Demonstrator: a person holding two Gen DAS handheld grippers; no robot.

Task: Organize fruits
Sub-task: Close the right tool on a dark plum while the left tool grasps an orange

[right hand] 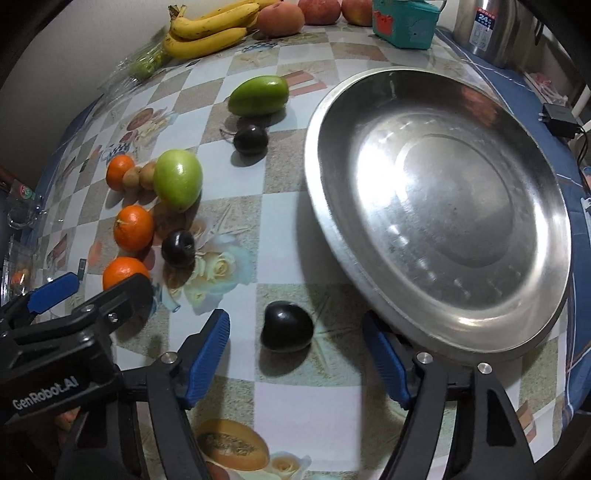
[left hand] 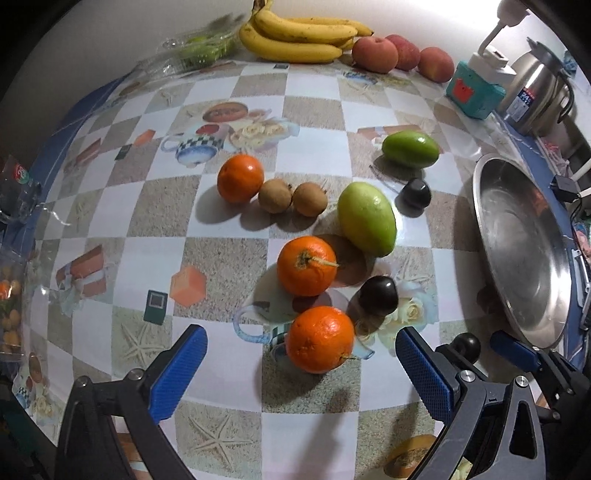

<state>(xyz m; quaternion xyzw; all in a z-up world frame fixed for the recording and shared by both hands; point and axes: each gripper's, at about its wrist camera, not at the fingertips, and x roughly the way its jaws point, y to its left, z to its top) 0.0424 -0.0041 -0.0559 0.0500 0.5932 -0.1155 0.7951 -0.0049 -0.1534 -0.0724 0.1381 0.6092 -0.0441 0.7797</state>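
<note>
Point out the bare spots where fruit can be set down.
The steel pan is bare inside. Open cloth lies between the bananas and the far orange. Crowded: the oranges, green fruits and dark plums clustered ahead of the left claw.

Landmark: metal pan (right hand: 436, 206), on desk (right hand: 295, 398) at right. Left of pan: mangoes (right hand: 178, 180), oranges (right hand: 133, 228), plums (right hand: 178, 248), mid-desk. One plum (right hand: 287, 325) just beside pan's near rim. Behind pan, along wall: bananas (right hand: 210, 31), peaches (right hand: 280, 17), box (right hand: 404, 22), kettle (right hand: 487, 29).
</note>
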